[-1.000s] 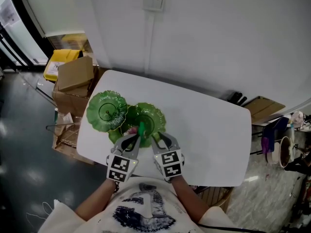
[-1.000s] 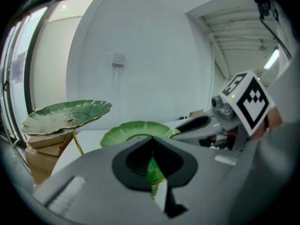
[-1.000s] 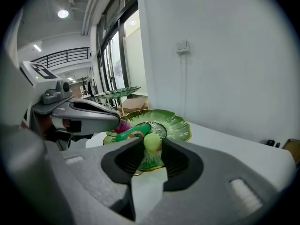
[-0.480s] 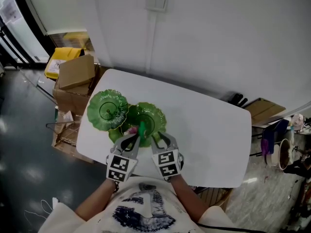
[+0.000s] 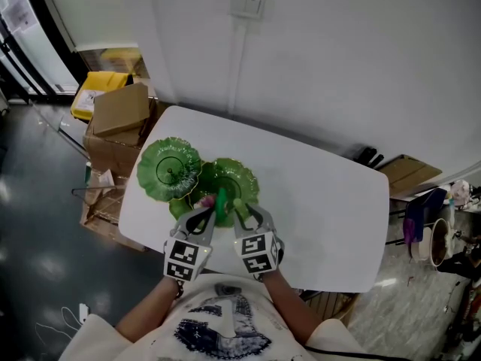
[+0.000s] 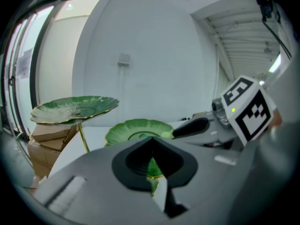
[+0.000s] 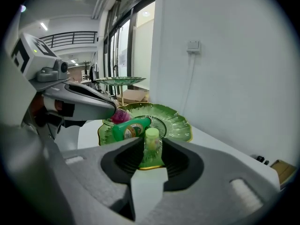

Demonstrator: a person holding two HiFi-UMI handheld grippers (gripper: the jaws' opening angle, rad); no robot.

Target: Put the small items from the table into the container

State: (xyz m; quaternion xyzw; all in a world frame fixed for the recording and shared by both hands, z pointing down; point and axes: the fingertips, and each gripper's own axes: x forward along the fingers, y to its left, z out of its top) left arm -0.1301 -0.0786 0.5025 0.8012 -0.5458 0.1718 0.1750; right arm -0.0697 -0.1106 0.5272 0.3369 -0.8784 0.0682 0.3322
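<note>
A green leaf-shaped tiered dish stands on the white table (image 5: 323,209), with an upper plate (image 5: 169,169) and a lower plate (image 5: 239,180). On the lower plate (image 7: 176,123) lie a dark green bottle (image 7: 130,128) on its side and a pink item (image 7: 120,116). My right gripper (image 7: 151,161) is shut on a small pale green bottle (image 7: 151,146), held upright at the plate's near rim. My left gripper (image 5: 204,210) is shut and empty, its tip (image 7: 110,110) just beside the pink item. In the left gripper view the upper plate (image 6: 75,108) rises on its thin stem.
Cardboard boxes (image 5: 116,111) and a yellow bin (image 5: 94,96) stand on the floor beyond the table's left edge. A white wall with a switch (image 5: 246,4) runs behind the table. Clutter lies on the floor at the far right (image 5: 440,224).
The right gripper has rolled slightly with the pale green bottle in it. Both grippers stay at the same place by the lower plate.
</note>
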